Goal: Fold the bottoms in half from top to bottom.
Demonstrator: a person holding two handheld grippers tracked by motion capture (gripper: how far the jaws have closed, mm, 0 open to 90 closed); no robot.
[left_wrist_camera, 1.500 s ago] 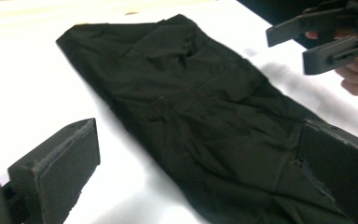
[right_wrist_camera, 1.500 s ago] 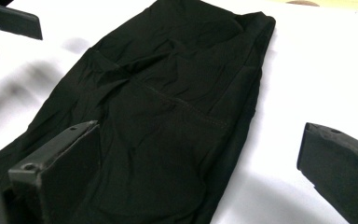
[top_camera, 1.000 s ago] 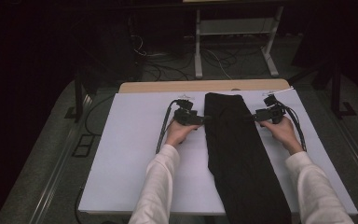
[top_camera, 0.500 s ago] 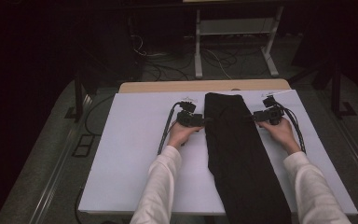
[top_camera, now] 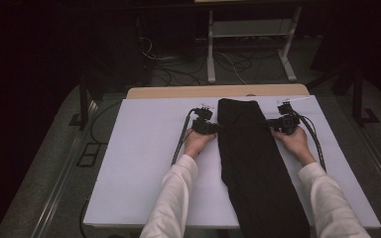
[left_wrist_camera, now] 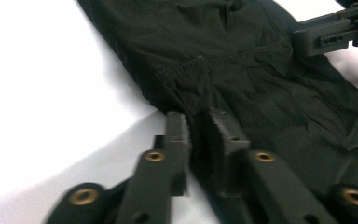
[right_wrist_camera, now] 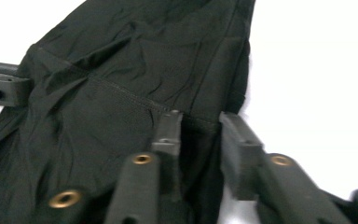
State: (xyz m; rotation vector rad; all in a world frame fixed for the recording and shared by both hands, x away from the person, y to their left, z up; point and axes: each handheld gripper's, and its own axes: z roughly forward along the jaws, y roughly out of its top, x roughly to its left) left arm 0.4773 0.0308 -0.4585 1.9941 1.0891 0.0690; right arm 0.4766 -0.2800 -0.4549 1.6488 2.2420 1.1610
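A long black garment (top_camera: 253, 163) lies lengthwise on the white table top (top_camera: 144, 163), its far end between both hands. My left gripper (top_camera: 217, 128) meets the garment's left edge. In the left gripper view its jaws (left_wrist_camera: 198, 123) have just been closing and now pinch a fold of the cloth (left_wrist_camera: 261, 70). My right gripper (top_camera: 270, 124) is at the opposite edge. Its jaws (right_wrist_camera: 200, 126) have also just been closing, and the hem of the cloth (right_wrist_camera: 121, 70) is bunched between them. Each gripper view shows the other gripper's jaws across the garment.
A strip of wooden table (top_camera: 188, 92) shows beyond the white sheet. Behind it stand a white metal frame (top_camera: 250, 29) and loose cables on the dark floor. Black cables (top_camera: 181, 144) trail from both grippers over the sheet. The garment's near end hangs past the front edge.
Both hands stay at the garment's far end. The left gripper has edged slightly toward the cloth's edge.
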